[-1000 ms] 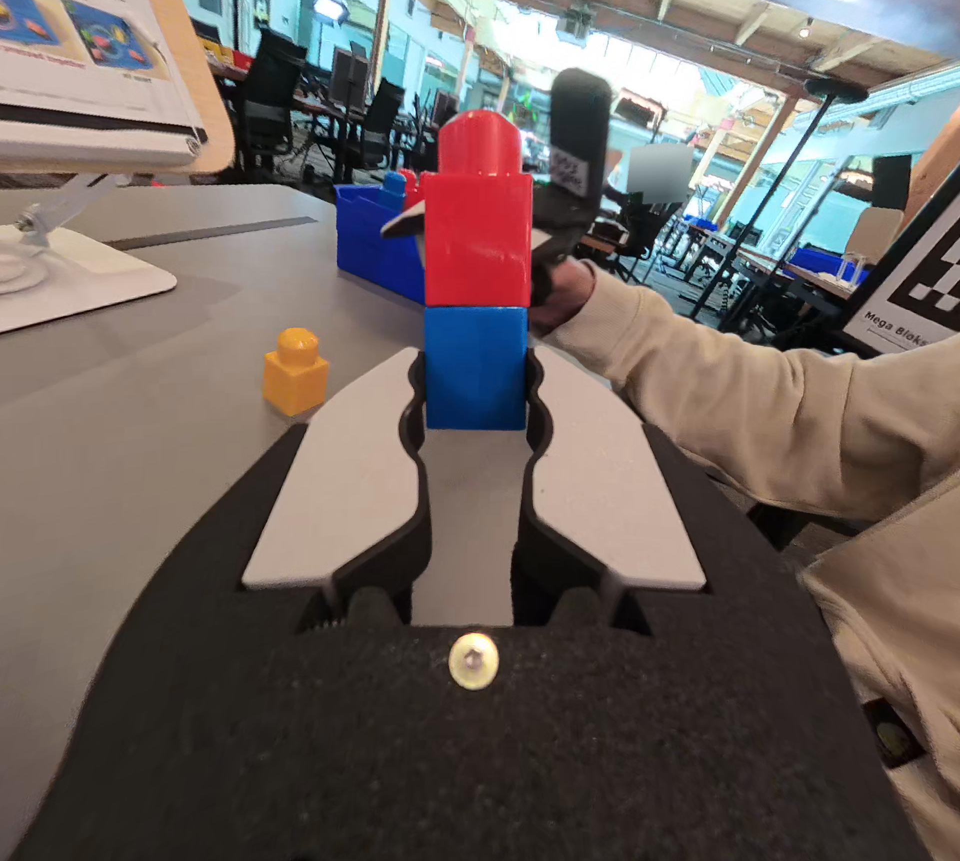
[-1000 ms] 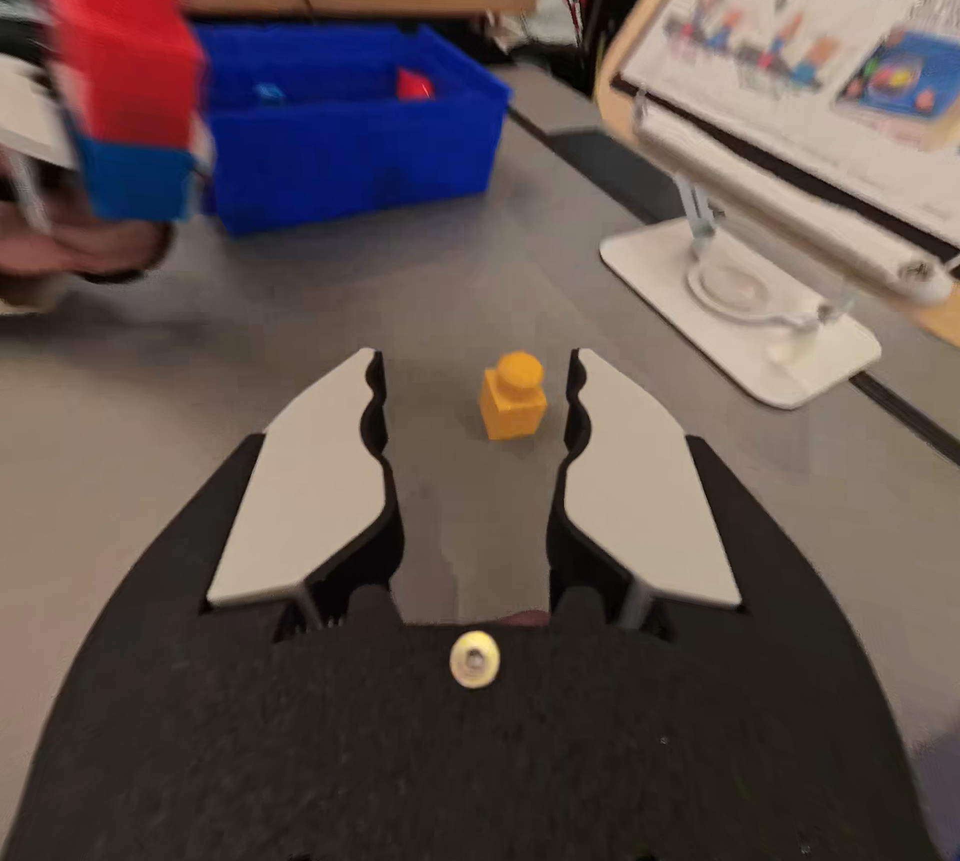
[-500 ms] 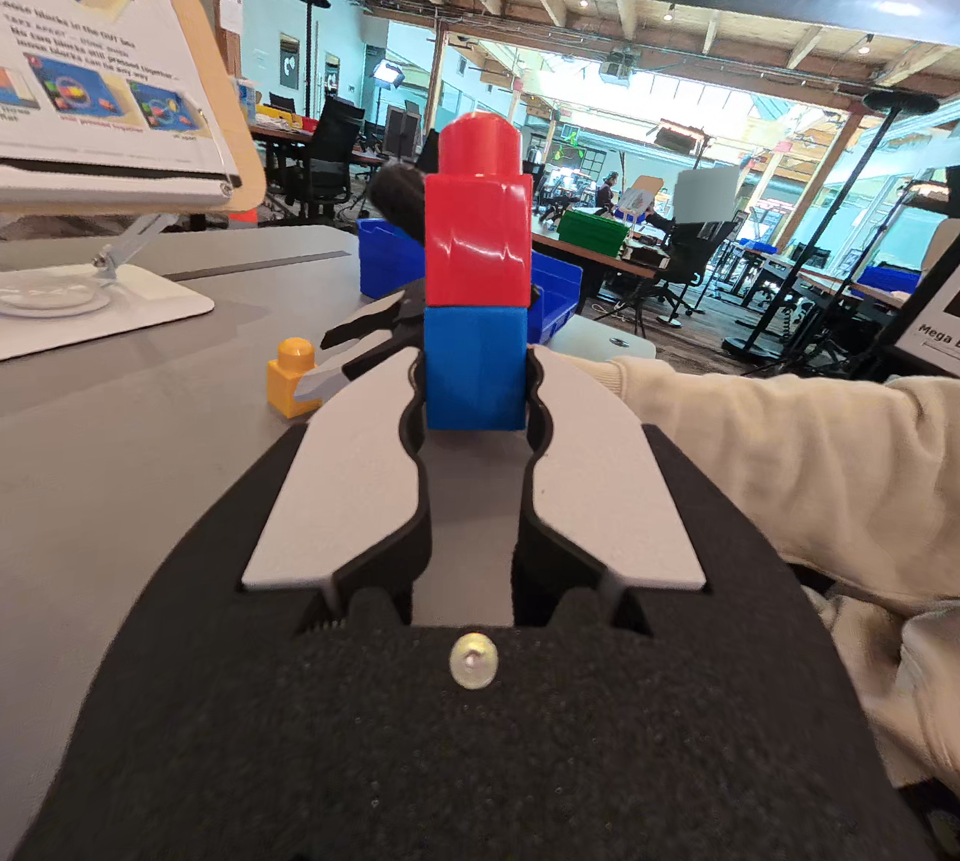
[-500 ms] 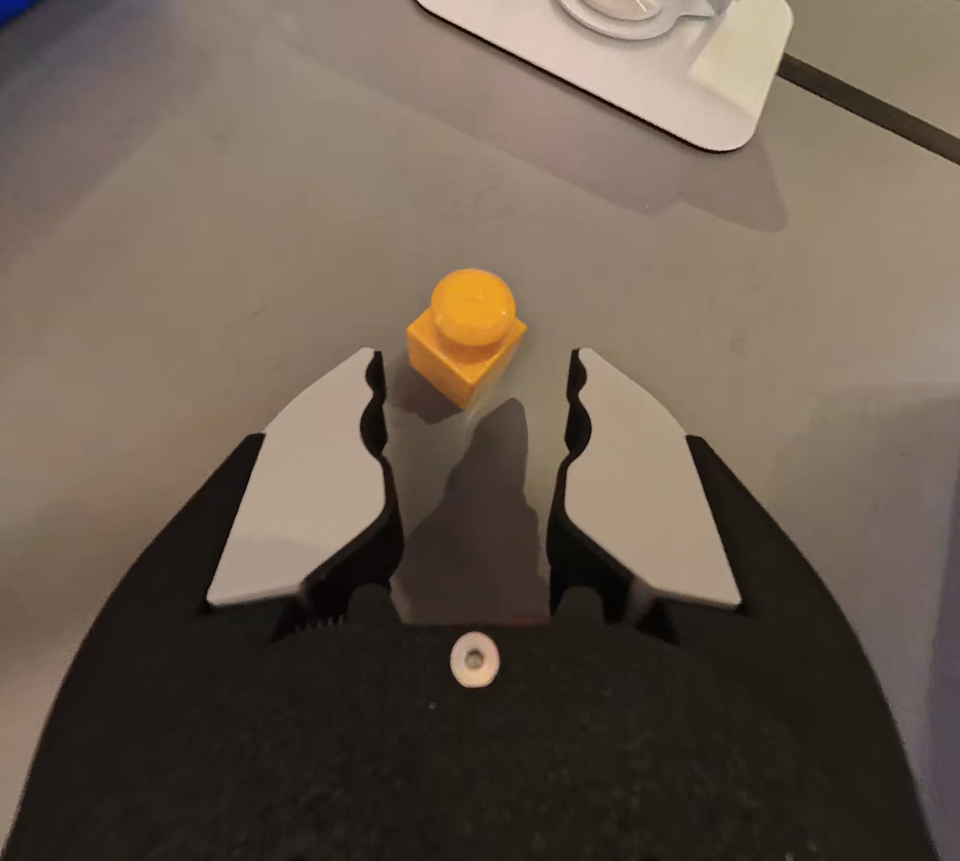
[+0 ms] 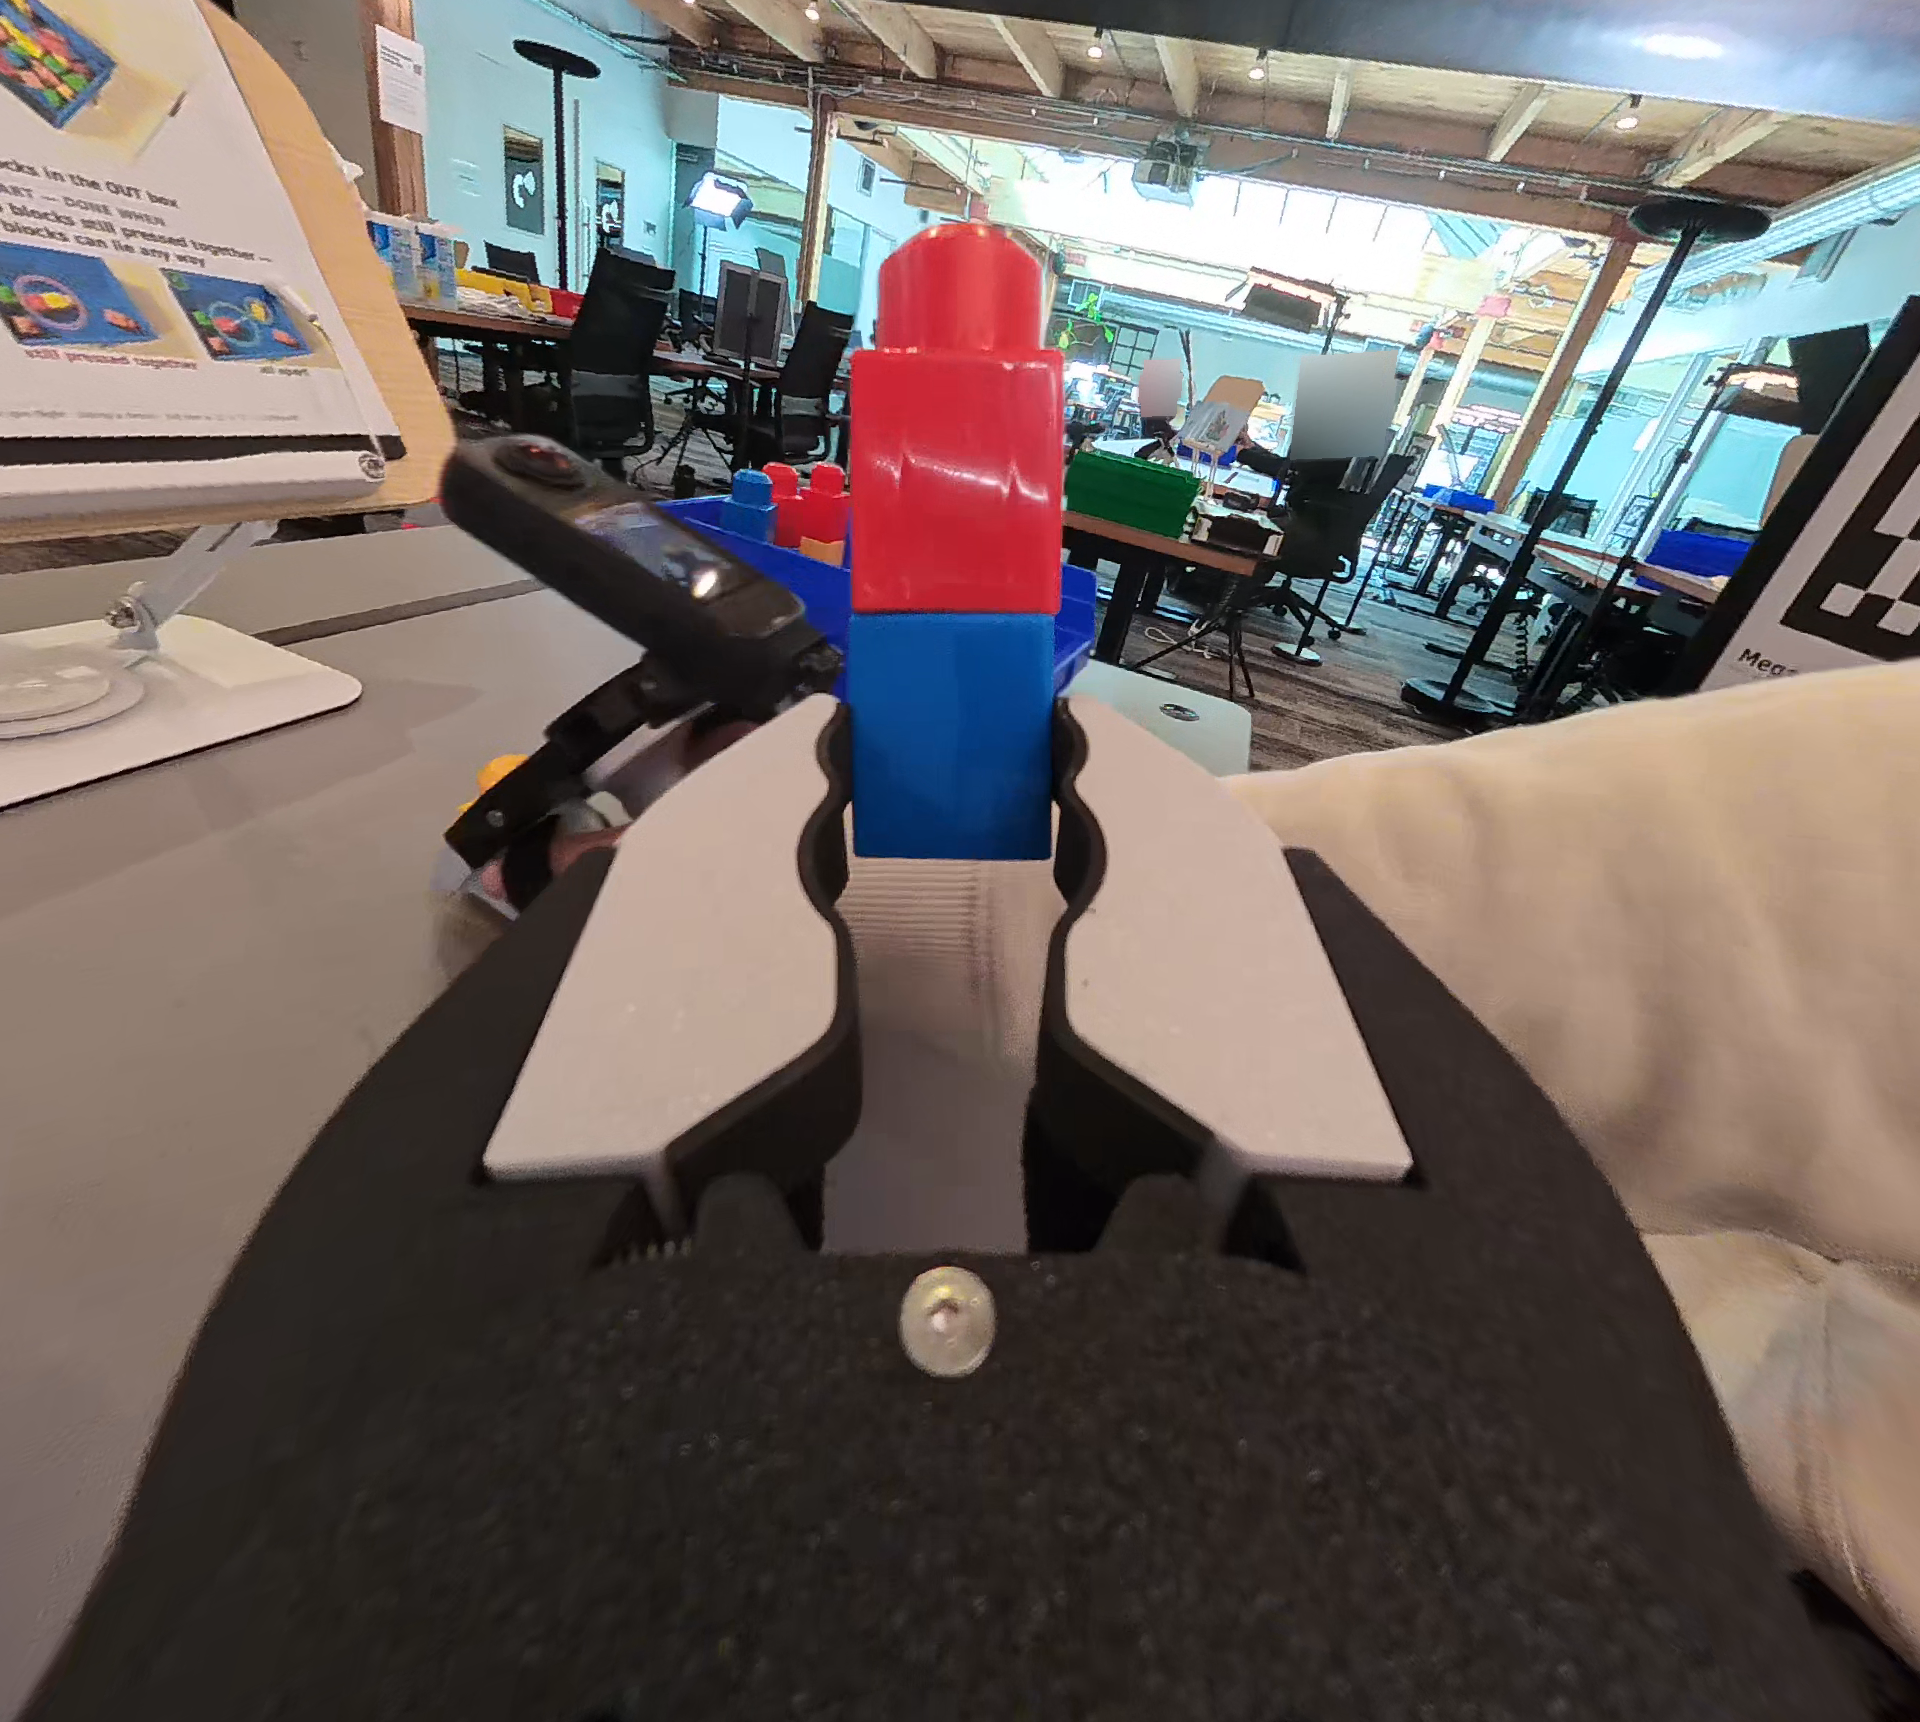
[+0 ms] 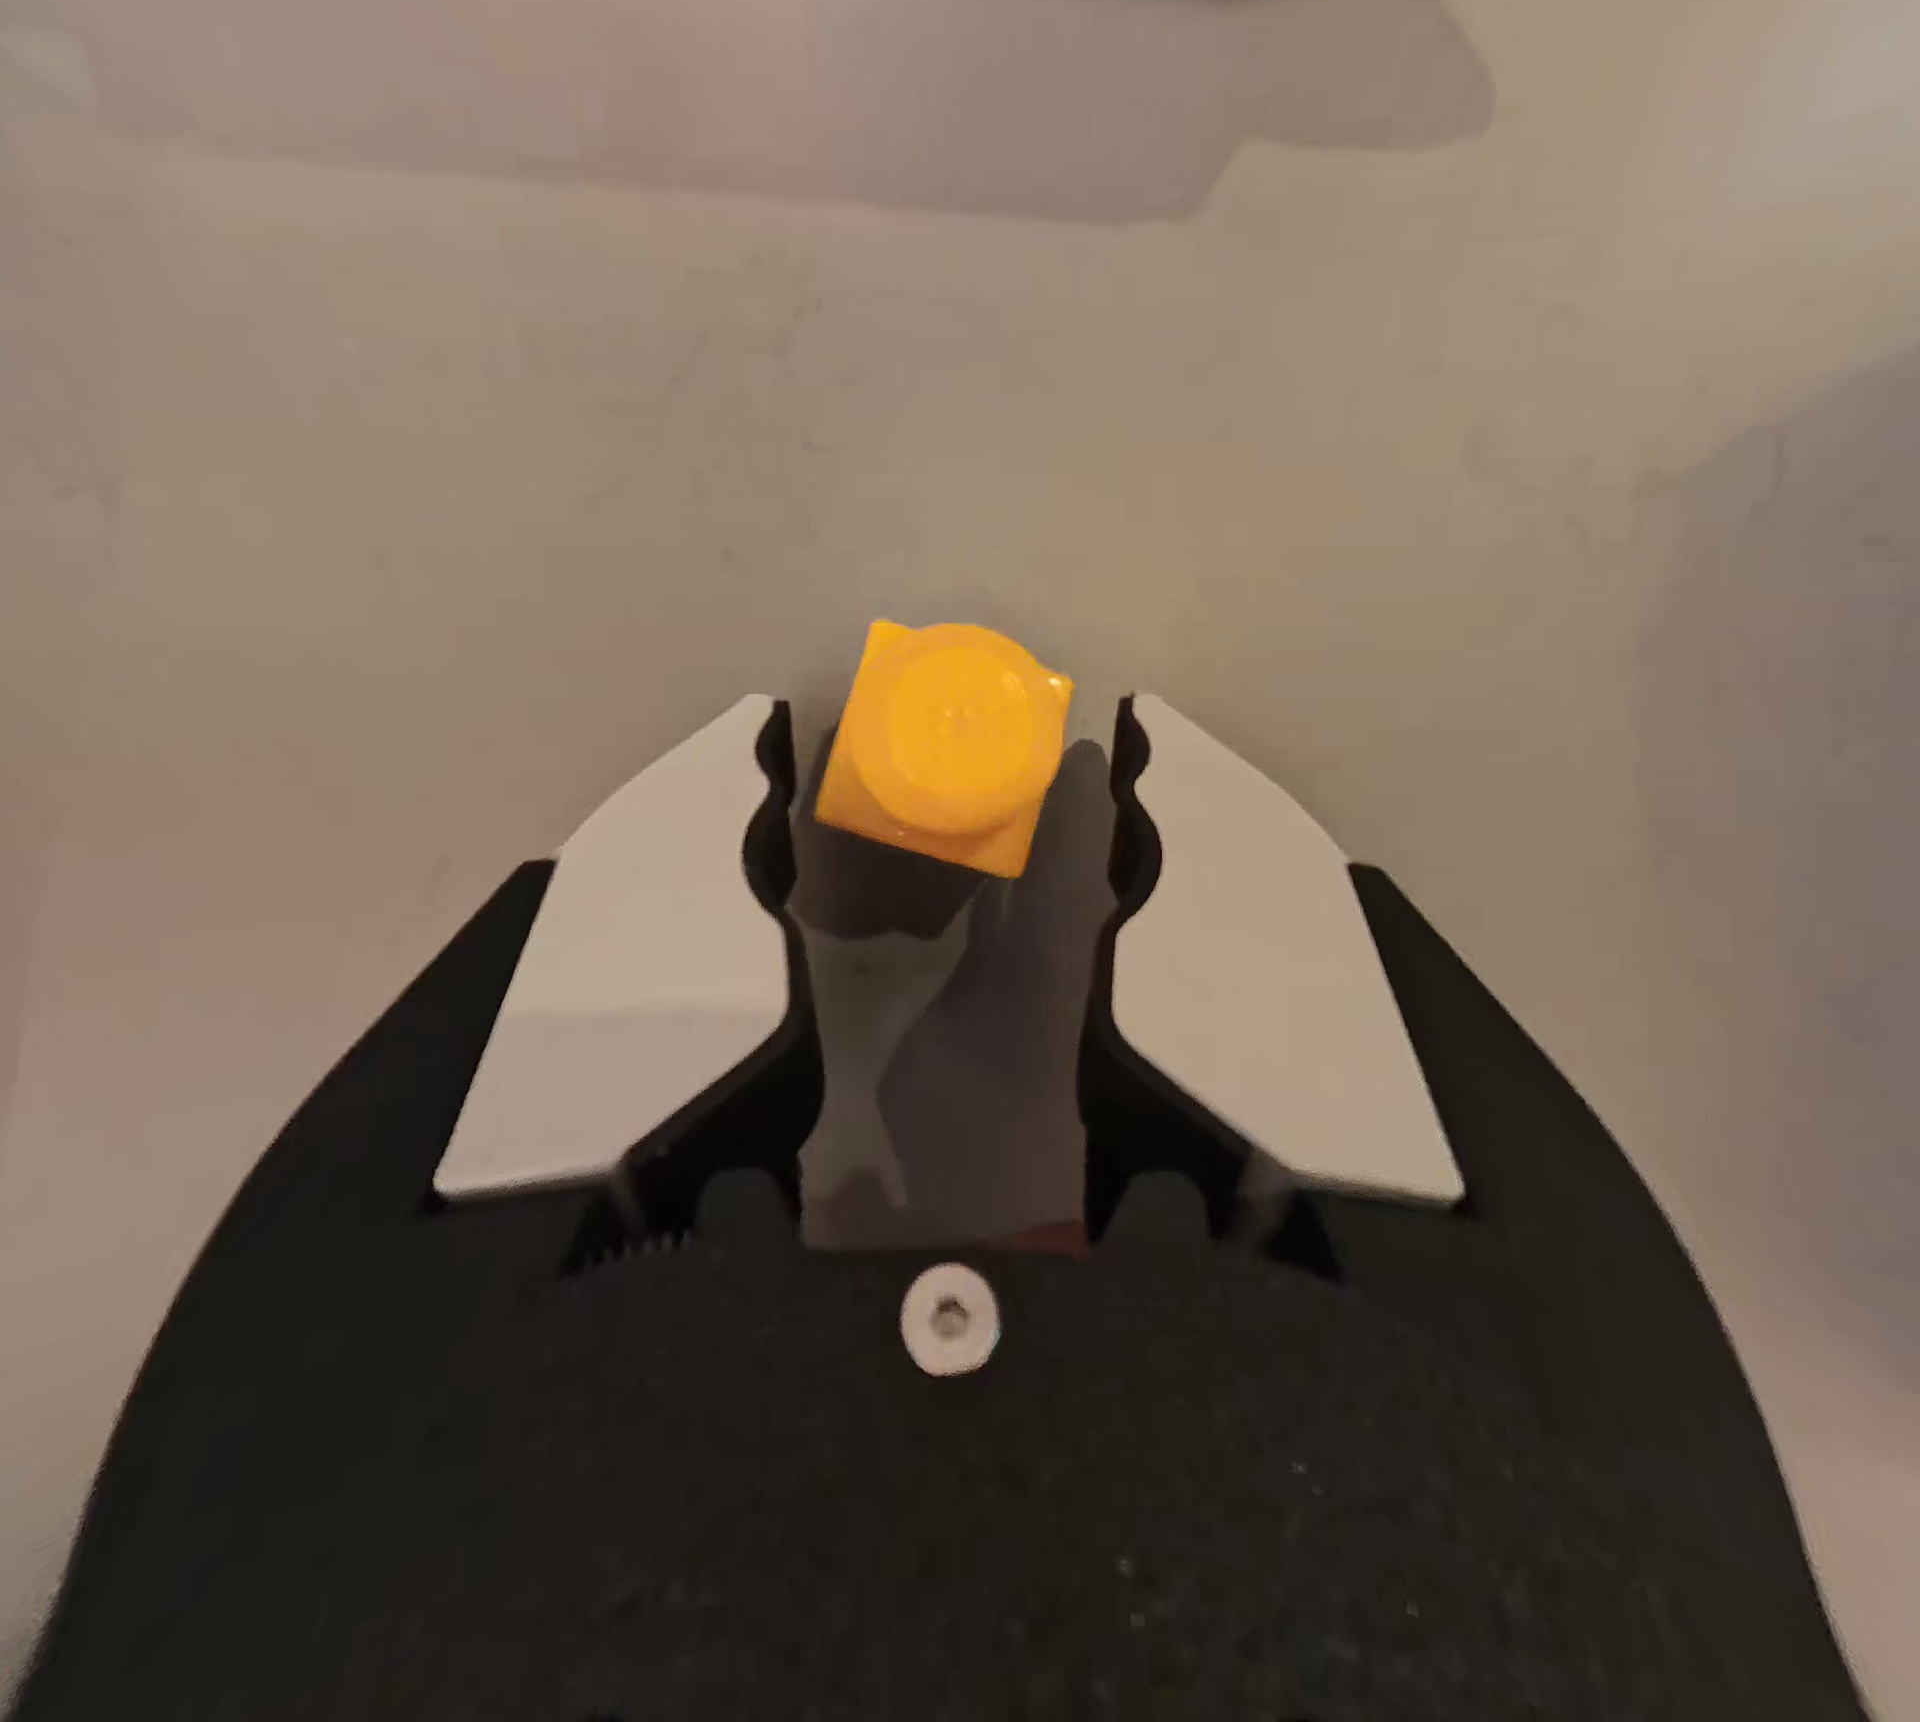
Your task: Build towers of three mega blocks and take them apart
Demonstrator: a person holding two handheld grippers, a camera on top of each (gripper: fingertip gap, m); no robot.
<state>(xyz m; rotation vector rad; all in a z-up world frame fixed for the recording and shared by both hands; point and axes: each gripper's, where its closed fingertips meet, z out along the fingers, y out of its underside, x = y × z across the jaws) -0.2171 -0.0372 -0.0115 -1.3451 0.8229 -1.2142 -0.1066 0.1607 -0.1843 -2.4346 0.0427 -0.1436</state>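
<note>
Grey tabletop [image 5: 208,945] stretches out before our left wrist view, with a large open workshop of desks and chairs beyond it. At the centre our left claw [image 5: 948,779] is clamped on the blue block [image 5: 948,727], both pads pressed flat against its sides, and the red block [image 5: 956,467] sits snapped on top, its stud pointing to twelve o'clock. So we hold a two-block stack upright. At about ten o'clock the right claw's body [image 5: 623,550] tips down toward the tabletop, and a sliver of the yellow block [image 5: 497,770] shows just under it. A blue bin [image 5: 727,529] with more blocks stands behind, and a document stand [image 5: 187,675] at nine o'clock.

Looking down through the right wrist view, we see bare grey tabletop and the stand's white base at twelve o'clock. Our right claw [image 6: 948,779] is spread wide around the yellow block [image 6: 940,742], which stands stud-up on the tabletop and is turned slightly askew to the fingers. It sits nearer the left pad; a clear gap shows on the right side, so nothing is gripped.

We judge this to be the building step: fetching the third block. Next we should close on the yellow block squarely, lift it, and press it onto the red stud while the left claw steadies the stack.
</note>
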